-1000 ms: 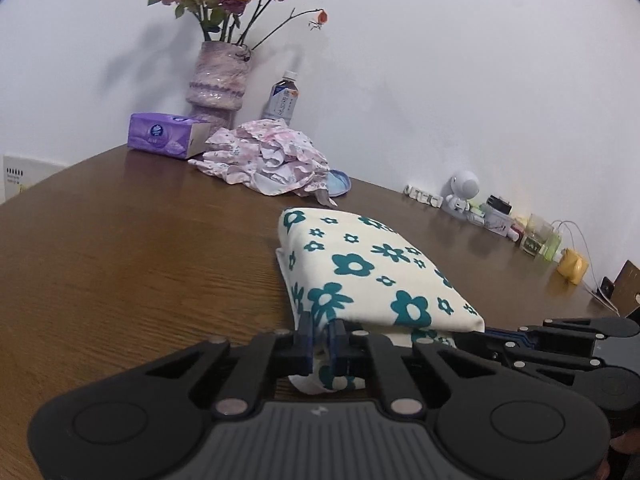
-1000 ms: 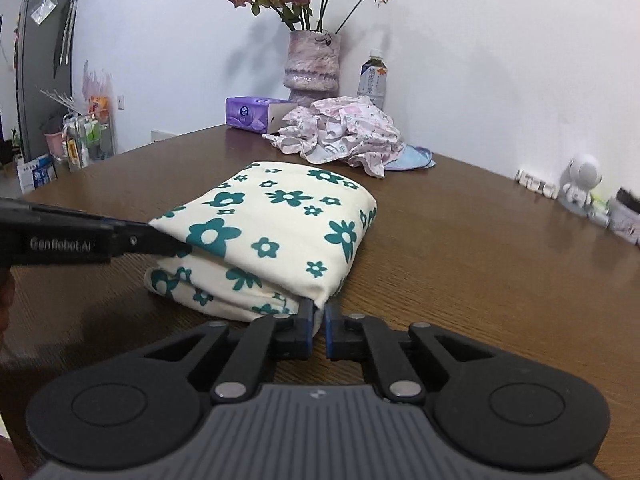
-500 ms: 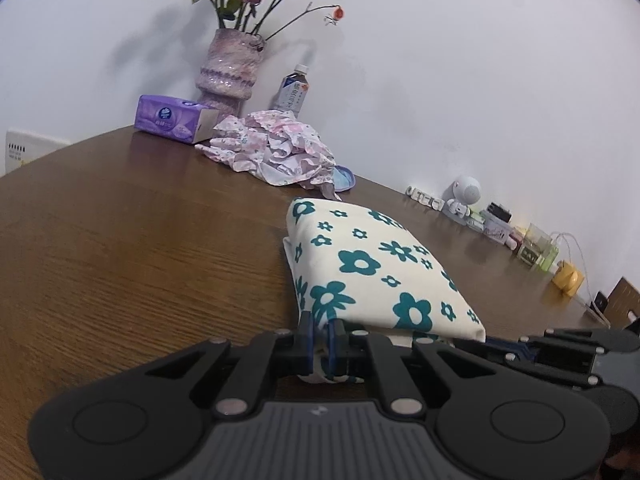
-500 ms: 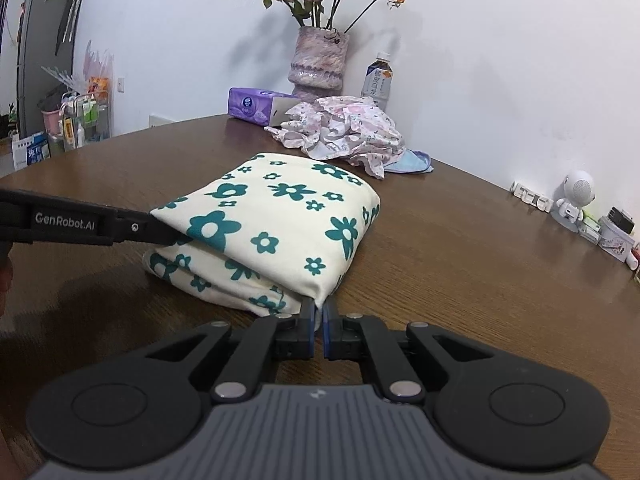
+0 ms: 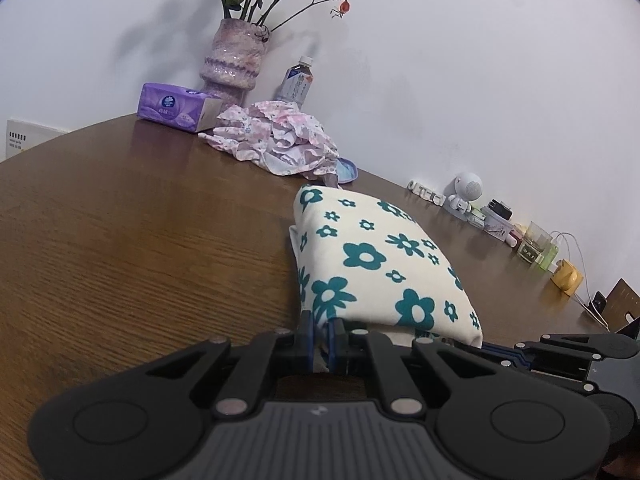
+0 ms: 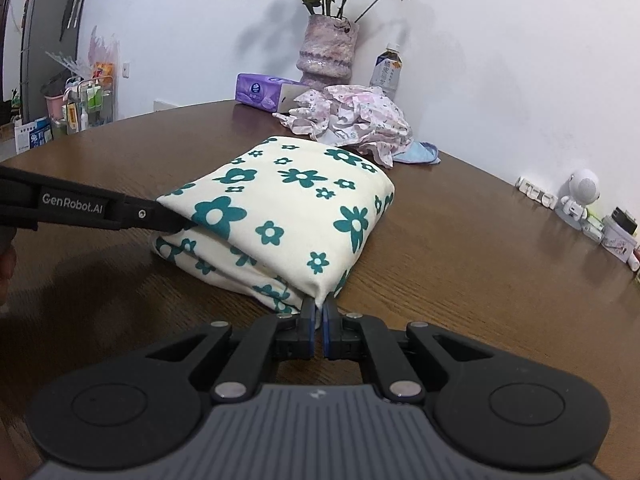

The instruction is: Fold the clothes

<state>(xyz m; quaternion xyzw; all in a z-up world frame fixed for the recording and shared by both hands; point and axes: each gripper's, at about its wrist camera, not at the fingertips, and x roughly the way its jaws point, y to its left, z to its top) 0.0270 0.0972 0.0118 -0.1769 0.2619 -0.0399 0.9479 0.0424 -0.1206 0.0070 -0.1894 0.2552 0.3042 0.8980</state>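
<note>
Both views have tilted slightly since a second ago; little else changed. On the worktop (image 5: pixel 120 260), mid-frame, I keep the folded flowered cloth (image 6: pixel 288 216) steady, left tool (image 5: pixel 322 336) and right tool (image 6: pixel 319 320) each pinching a near corner.

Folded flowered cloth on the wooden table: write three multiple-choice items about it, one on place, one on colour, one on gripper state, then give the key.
1. Where does the purple tissue box stand?
A. beside the vase
B. on the folded flowered cloth
C. beside the white robot figurine

2. What colour are the cloth's flowers?
A. red
B. teal
C. yellow

3. How is the right gripper?
A. wide open above the cloth
B. shut on a near corner of the cloth
C. holding the bottle

Key: 1 A, the box sits just left of the vase by the wall; 2 B, teal flowers on cream; 3 B, its jaws pinch the corner, as the left gripper does the other.
</note>
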